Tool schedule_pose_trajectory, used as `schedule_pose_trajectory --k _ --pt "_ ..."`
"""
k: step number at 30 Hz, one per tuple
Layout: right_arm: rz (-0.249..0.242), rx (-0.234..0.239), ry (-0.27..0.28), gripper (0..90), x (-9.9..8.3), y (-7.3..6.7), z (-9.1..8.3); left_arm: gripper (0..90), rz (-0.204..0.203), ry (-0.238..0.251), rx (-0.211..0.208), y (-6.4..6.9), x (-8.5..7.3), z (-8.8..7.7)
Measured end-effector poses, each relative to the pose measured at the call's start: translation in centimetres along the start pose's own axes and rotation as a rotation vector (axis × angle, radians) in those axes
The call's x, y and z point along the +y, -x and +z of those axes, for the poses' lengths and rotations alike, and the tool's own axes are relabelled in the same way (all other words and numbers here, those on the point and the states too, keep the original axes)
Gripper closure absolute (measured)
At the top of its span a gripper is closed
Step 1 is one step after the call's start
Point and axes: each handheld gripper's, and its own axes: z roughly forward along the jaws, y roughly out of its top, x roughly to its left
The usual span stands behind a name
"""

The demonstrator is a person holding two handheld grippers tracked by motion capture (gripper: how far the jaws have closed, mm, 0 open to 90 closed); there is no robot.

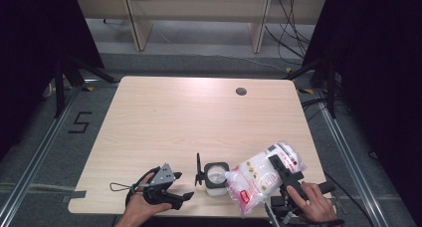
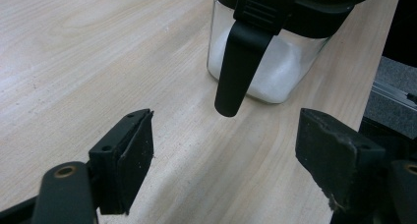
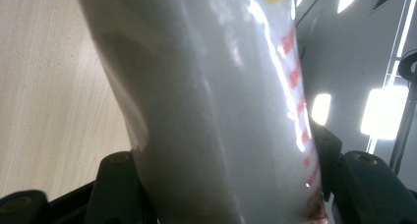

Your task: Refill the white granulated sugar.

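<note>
The worktop (image 1: 164, 122) is pale wood with rounded corners and a round cable hole (image 1: 241, 91) near its far right edge. It stands on a grey floor (image 1: 45, 152), where a black figure "5" (image 1: 80, 122) is marked to its left. Beyond it stands a light wooden shelf unit (image 1: 199, 13), with loose cables (image 1: 291, 33) trailing on the floor at the right. Black stands (image 1: 64, 75) flank both sides.

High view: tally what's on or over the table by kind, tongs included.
Tongs: 2, left tongs and right tongs
Clear container with black rim: 1
Plastic bag of white granules: 1
Total: 4
</note>
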Motion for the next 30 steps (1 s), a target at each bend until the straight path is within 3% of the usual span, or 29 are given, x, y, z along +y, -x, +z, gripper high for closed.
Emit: schedule_pose_trajectory --k 2,4,5,6,7,9,13,16,22,24,25,29,30 --pt "0.002 0.001 -0.003 44.1 0.0 0.02 -0.03 21.9 0.001 -0.005 0.003 -0.01 0.0 -0.03" --pt "0.039 0.007 -0.011 44.1 0.01 -0.21 -0.06 21.9 0.002 -0.007 0.003 -0.03 0.01 -0.04" --pt "0.037 0.007 -0.012 44.1 0.01 -0.19 -0.07 21.9 0.003 -0.002 0.002 -0.02 0.01 -0.03" --pt "0.003 0.003 -0.002 44.1 -0.01 0.04 -0.04 21.9 -0.006 -0.002 0.003 0.03 -0.01 -0.03" --pt "0.017 0.005 -0.008 44.1 0.04 -0.04 -0.08 21.9 0.007 -0.002 0.0 -0.05 0.02 -0.04" --pt "-0.003 0.006 -0.005 44.1 0.01 0.05 -0.06 21.9 0.008 -0.003 0.001 -0.04 0.02 -0.05" --pt "0.0 0.007 -0.008 44.2 0.02 0.08 -0.09 21.9 0.006 -0.002 0.0 -0.05 0.02 -0.04" --pt "0.037 0.009 -0.01 44.2 0.01 -0.17 -0.08 21.9 0.006 -0.002 0.001 -0.05 0.02 -0.05" --pt "0.015 0.007 -0.006 44.2 0.03 -0.05 -0.09 21.9 0.013 -0.014 0.005 -0.1 0.02 -0.1" --pt "0.018 0.006 -0.006 44.2 0.03 -0.02 -0.1 21.9 0.016 -0.012 0.003 -0.14 0.03 -0.08" --pt "0.046 0.016 -0.016 44.2 0.0 -0.26 -0.15 21.9 -0.008 0.01 -0.003 0.04 0.0 0.06" --pt "0.033 0.009 -0.011 44.2 -0.02 -0.15 -0.13 21.9 -0.003 -0.002 0.001 0.01 0.0 -0.01" --pt "0.049 0.016 -0.017 44.2 -0.02 -0.28 -0.15 21.9 0.002 0.003 -0.003 -0.01 0.01 0.02"
